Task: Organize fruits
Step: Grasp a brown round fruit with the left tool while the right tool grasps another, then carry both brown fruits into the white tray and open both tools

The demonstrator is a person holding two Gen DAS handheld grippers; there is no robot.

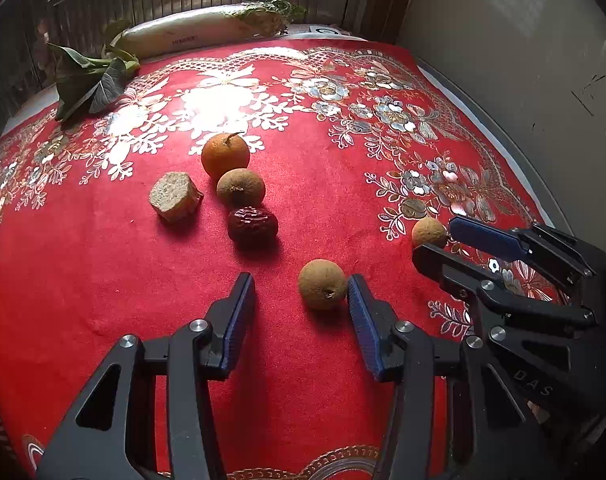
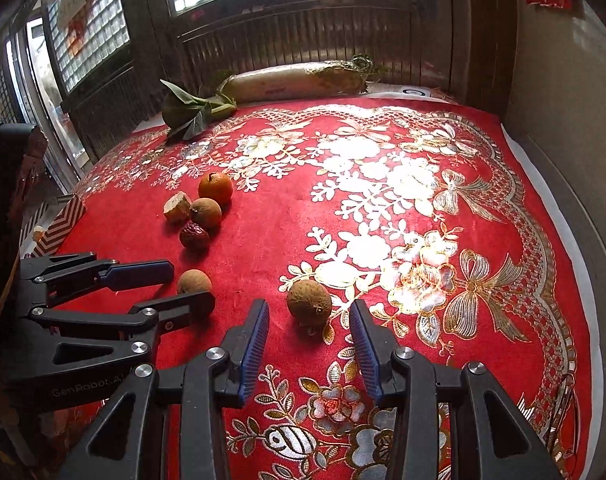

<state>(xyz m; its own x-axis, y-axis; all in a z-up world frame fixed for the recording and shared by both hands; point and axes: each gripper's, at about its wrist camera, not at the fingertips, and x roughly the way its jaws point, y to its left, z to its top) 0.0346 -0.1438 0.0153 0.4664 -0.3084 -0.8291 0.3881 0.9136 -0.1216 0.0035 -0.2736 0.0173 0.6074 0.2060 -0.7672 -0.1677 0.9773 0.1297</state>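
On the red embroidered cloth an orange, a brown longan, a red date and a cut bread-like chunk lie in a cluster. My left gripper is open; a loose longan lies just ahead of it, against its right finger. My right gripper is open; another longan lies just ahead between its fingertips. The right gripper shows at right in the left wrist view, the left gripper at left in the right wrist view.
A long white radish and leafy greens lie at the cloth's far edge under a window. A wall runs along the right. A patterned box sits at the left edge.
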